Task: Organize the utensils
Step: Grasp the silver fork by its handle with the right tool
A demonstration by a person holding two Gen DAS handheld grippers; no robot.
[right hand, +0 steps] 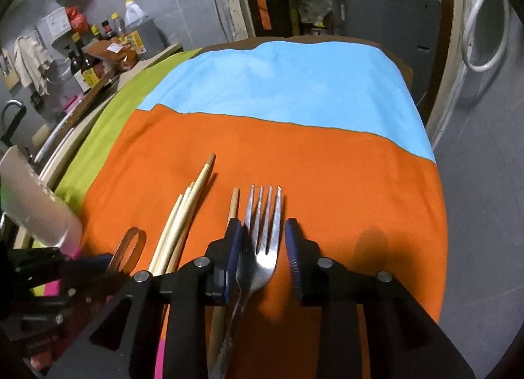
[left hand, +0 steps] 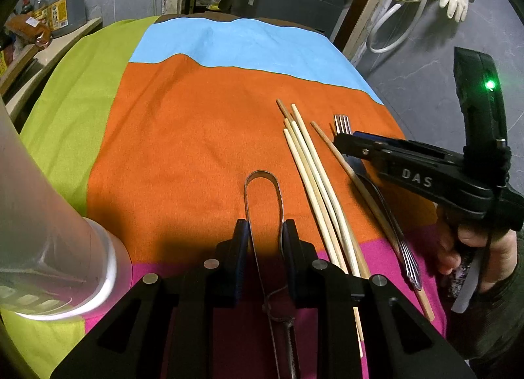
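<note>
A metal loop utensil [left hand: 263, 194] lies on the coloured cloth between the fingers of my left gripper [left hand: 264, 231]; the jaws are open, with its sides close to the pads. Several wooden chopsticks [left hand: 314, 189] lie to its right. A steel fork [right hand: 263, 235] lies between the open fingers of my right gripper [right hand: 263, 241], tines pointing away, next to the left pad [right hand: 234, 248]. The right gripper also shows in the left wrist view [left hand: 344, 146], over the fork [left hand: 342, 125]. The chopsticks [right hand: 183, 221] and the loop [right hand: 129, 249] show left of the fork.
A grey cylindrical holder [left hand: 49, 241] lies on its side at the left, also in the right wrist view [right hand: 36, 202]. The table's cloth [right hand: 294, 149] has green, blue, orange and pink patches. Bottles [right hand: 98, 48] crowd a counter at far left. The table edge drops off at right.
</note>
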